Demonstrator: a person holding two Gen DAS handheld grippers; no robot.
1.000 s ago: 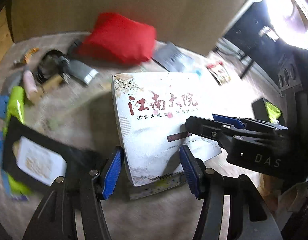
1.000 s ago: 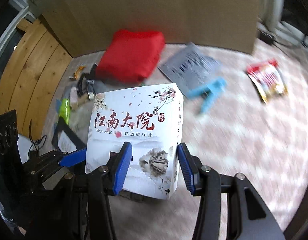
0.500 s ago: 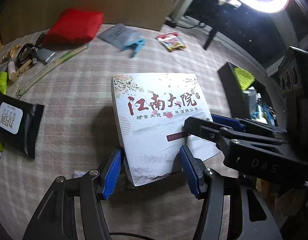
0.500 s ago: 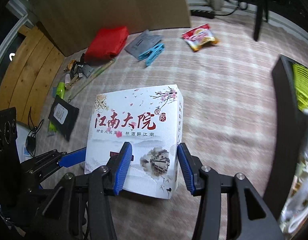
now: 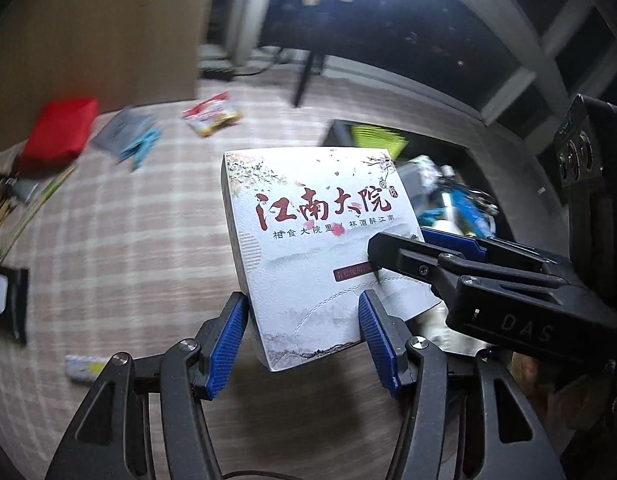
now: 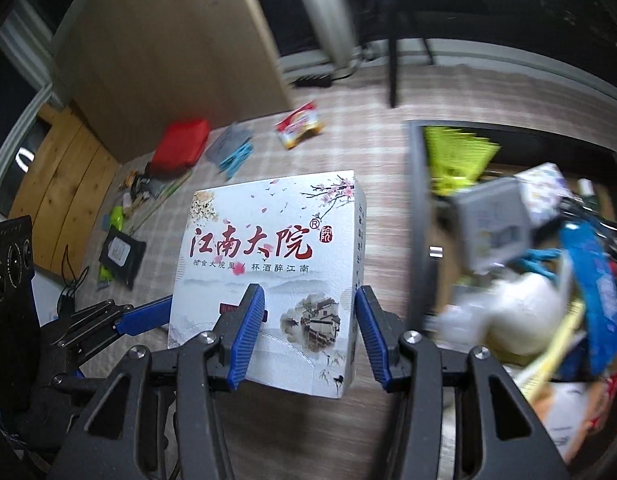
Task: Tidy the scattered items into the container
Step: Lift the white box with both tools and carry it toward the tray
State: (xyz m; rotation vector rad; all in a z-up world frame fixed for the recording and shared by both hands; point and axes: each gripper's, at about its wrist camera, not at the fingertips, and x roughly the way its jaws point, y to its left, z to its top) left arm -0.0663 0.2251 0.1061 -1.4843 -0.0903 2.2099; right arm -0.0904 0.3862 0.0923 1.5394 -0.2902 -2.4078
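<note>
White box [image 5: 320, 248], flat cardboard with red calligraphy and an ink-wash print, held off the checked woven cloth [image 5: 140, 240] just beside the dark-walled container [image 6: 418, 216]. Left gripper [image 5: 304, 338] pinches one lower corner between ribbed blue pads; right gripper [image 6: 310, 330] pinches the other. Container already heaped with packets. On the cloth behind: red pouch [image 6: 180, 146], grey sachet [image 6: 230, 142], blue clip [image 6: 236, 158], snack packet [image 6: 300, 124], black pack [image 6: 122, 256].
</note>
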